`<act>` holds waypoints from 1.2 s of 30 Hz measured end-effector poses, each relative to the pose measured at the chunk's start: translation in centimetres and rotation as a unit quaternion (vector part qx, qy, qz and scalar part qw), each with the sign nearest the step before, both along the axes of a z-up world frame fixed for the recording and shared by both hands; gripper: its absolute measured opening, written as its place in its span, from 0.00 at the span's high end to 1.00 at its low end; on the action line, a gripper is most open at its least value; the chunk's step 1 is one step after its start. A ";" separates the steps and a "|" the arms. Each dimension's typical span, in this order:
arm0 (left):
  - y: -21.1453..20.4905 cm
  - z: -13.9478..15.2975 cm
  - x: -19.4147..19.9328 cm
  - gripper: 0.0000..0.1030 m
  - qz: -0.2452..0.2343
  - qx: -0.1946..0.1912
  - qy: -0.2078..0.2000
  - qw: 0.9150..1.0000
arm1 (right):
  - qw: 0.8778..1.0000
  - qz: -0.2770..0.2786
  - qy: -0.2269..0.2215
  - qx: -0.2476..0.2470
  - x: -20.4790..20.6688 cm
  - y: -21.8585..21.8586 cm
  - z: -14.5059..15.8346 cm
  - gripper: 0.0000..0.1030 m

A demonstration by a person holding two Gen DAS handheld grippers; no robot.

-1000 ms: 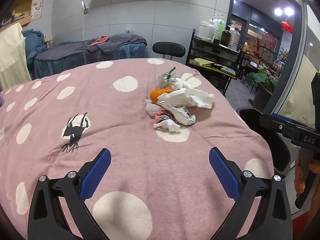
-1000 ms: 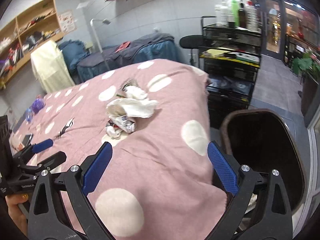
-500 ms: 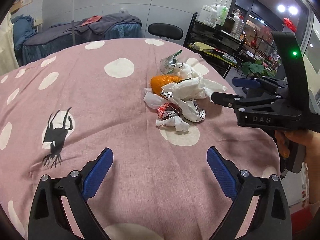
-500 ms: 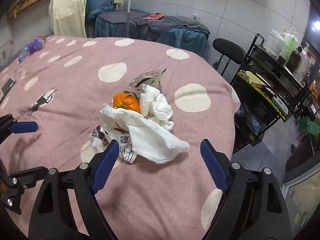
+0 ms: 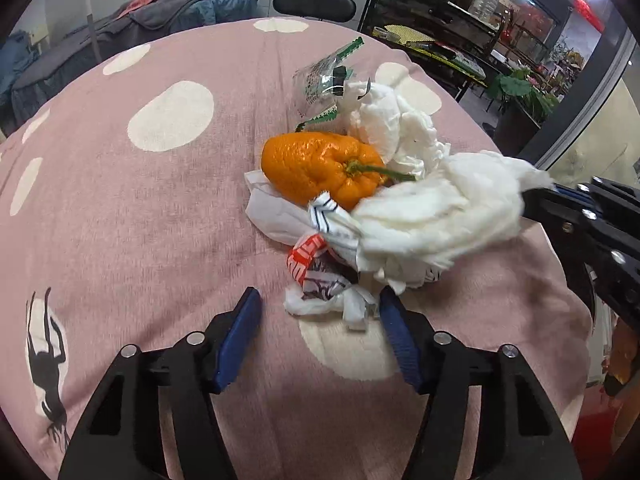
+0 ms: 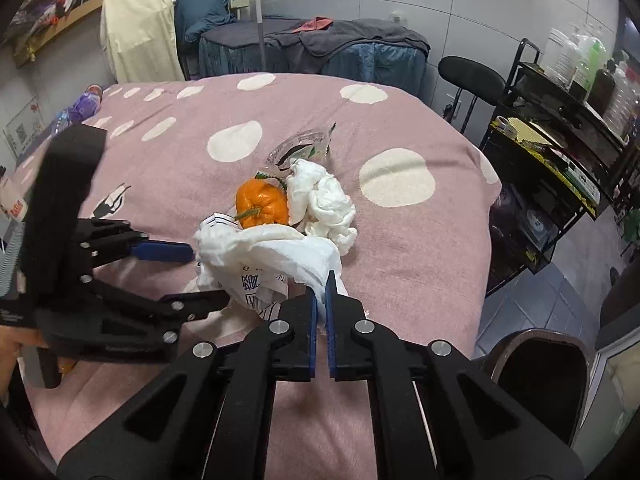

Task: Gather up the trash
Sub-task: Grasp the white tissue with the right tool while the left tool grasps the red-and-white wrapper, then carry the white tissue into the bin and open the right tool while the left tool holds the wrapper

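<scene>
A pile of trash lies on the pink dotted tablecloth (image 5: 160, 220): an orange (image 5: 320, 168), crumpled white tissues (image 5: 436, 208), a clear green-edged wrapper (image 5: 324, 76) and a small red-and-white wrapper (image 5: 316, 276). My left gripper (image 5: 318, 320) is open, its blue fingers either side of the small wrapper. My right gripper (image 6: 322, 300) is shut on the white tissue (image 6: 280, 248) at the pile's near edge. The orange (image 6: 262, 204) and a second tissue wad (image 6: 324, 200) sit behind it.
A dark bin (image 6: 548, 380) stands on the floor to the right of the table. A black shelf cart with bottles (image 6: 568, 92) and a black chair (image 6: 472, 76) stand beyond the table edge. A purple bottle (image 6: 86, 102) lies at the far left.
Both grippers moved in to the pile. My right gripper closed on the white tissue. My left gripper narrowed around the small wrapper.
</scene>
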State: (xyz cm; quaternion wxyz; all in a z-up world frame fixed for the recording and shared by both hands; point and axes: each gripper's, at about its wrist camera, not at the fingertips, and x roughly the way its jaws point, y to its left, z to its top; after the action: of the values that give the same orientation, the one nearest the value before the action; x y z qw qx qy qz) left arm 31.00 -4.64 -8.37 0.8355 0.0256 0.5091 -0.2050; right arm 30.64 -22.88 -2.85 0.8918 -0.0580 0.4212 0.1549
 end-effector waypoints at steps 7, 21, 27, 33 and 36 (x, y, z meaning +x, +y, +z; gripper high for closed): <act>0.8 0.4 -0.6 0.78 0.009 -0.015 -0.007 1.000 | 0.998 -0.027 -0.031 0.046 -2.7 -2.2 2.3 0.96; 4.0 4.8 -8.0 0.82 0.038 -0.028 -0.101 0.994 | 0.993 -0.056 -0.054 0.089 -7.0 -4.7 3.6 0.96; 3.4 6.7 -10.5 0.82 0.039 -0.038 -0.131 0.990 | 0.990 -0.069 -0.058 0.105 -8.9 -5.7 3.7 0.96; 2.2 8.0 -12.5 0.82 0.038 -0.053 -0.155 0.986 | 0.987 -0.086 -0.065 0.118 -11.2 -7.2 3.9 0.96; 1.2 8.3 -13.2 0.82 0.032 -0.059 -0.159 0.985 | 0.985 -0.099 -0.072 0.122 -12.3 -8.2 3.9 0.96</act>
State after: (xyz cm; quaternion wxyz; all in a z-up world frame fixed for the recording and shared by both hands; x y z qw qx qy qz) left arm 17.80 -3.43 -0.10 0.9120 -0.0077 0.3572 -0.2013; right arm 18.31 -31.12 1.09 0.9309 0.0825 0.3378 0.1115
